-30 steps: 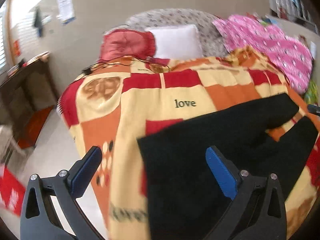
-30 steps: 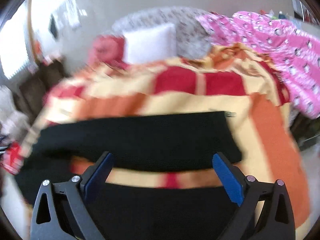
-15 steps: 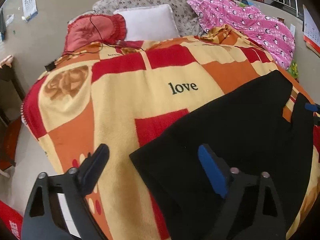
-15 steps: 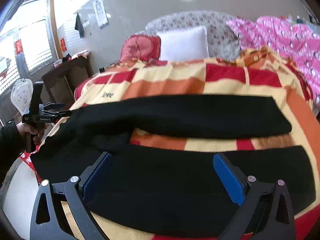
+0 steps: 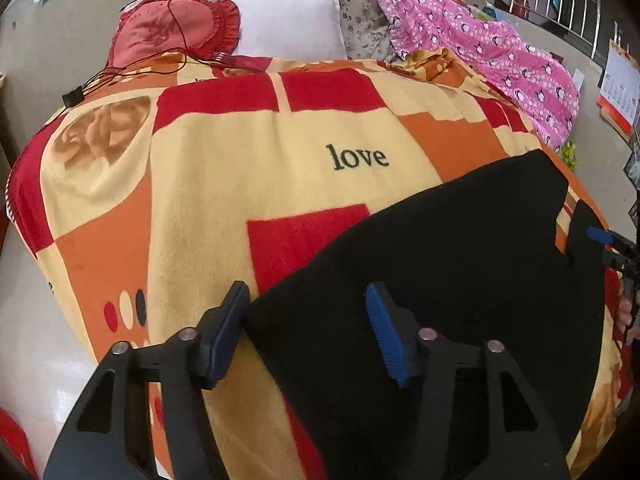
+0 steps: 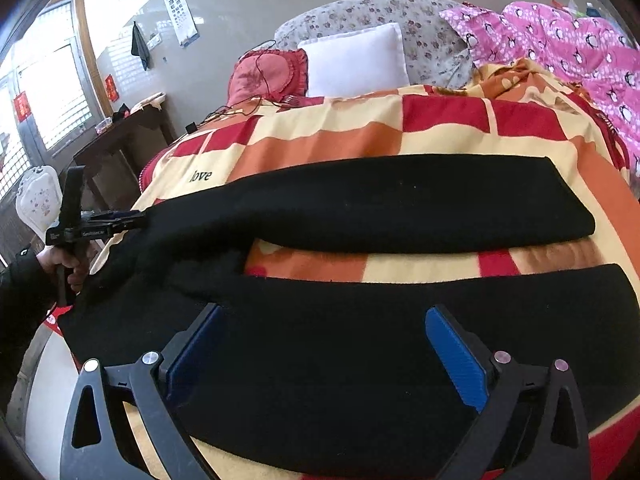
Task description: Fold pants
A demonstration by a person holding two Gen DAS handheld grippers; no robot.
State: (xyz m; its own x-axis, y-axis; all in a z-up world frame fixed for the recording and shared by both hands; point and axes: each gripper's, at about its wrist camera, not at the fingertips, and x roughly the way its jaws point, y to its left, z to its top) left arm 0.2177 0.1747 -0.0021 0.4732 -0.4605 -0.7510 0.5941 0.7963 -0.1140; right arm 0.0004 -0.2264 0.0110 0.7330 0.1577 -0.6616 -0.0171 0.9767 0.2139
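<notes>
Black pants [image 6: 400,200] lie spread on the bed with both legs stretched out side by side and a strip of blanket between them. My left gripper [image 5: 306,296] is low at the waist corner of the pants [image 5: 460,248]. Its jaws are closing with that corner between them, and the pads are not pressing on the cloth. The right wrist view shows the left gripper [image 6: 120,220] at the waist end, held by a hand [image 6: 64,264]. My right gripper [image 6: 323,316] stands open just over the near leg, with nothing gripped. Its blue tip [image 5: 600,236] shows at the far end in the left wrist view.
A red, orange and cream blanket [image 5: 280,168] printed with "love" covers the bed. At its head are a white pillow [image 5: 288,24], a red cushion [image 5: 172,28] with a black cable, and a pink quilt [image 5: 500,52]. A dark side table [image 6: 120,148] stands left of the bed.
The left gripper came down and forward to the waist corner and its jaws narrowed around it. The right gripper sank closer over the near leg, jaws still wide.
</notes>
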